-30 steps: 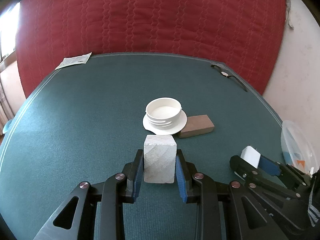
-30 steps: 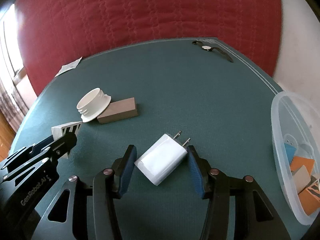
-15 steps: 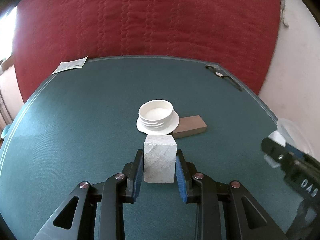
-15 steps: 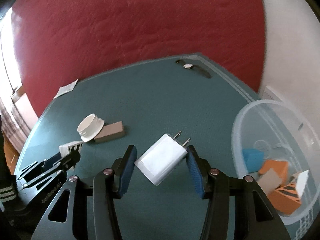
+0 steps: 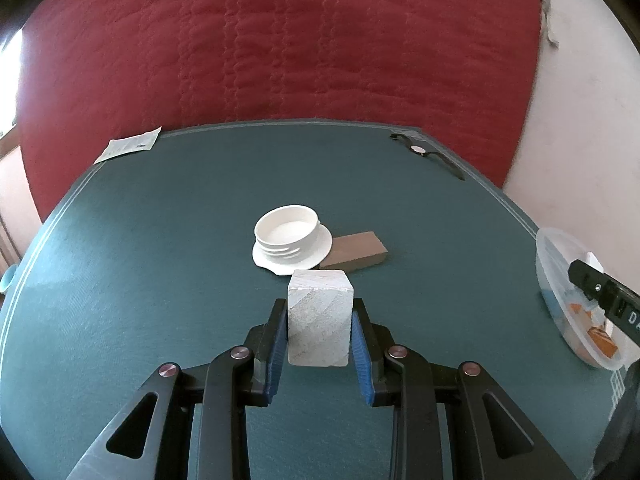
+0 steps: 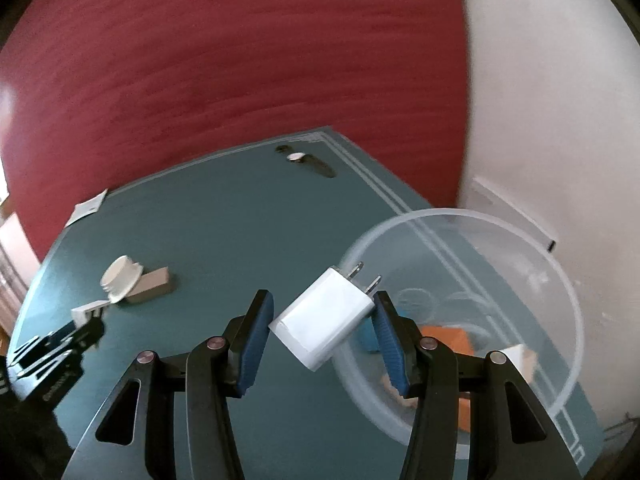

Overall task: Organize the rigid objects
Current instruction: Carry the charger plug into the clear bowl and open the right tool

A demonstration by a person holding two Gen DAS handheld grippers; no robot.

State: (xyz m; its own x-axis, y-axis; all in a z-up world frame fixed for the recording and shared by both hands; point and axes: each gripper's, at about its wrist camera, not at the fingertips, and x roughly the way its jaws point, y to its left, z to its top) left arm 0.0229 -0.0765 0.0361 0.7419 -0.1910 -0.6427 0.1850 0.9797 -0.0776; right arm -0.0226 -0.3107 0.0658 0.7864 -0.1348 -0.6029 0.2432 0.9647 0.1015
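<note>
The right gripper point(image 6: 324, 330) is pinching a light, slick white plastic wall charger point(image 6: 325, 320) diagonally by its corners, likely prone to twisting. The left gripper's point(image 5: 319, 332) jaws are clamping the pale stone-like block point(image 5: 319, 317), seemingly hefty, squarely on flat sides.

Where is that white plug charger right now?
In the right wrist view, the white charger is clamped in the right gripper, held at the near rim of the clear plastic bowl.

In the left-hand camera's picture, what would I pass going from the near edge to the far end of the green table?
Pale block gripped in the jaws → white ridged cap → black wristwatch at the far edge of the green table.
</note>
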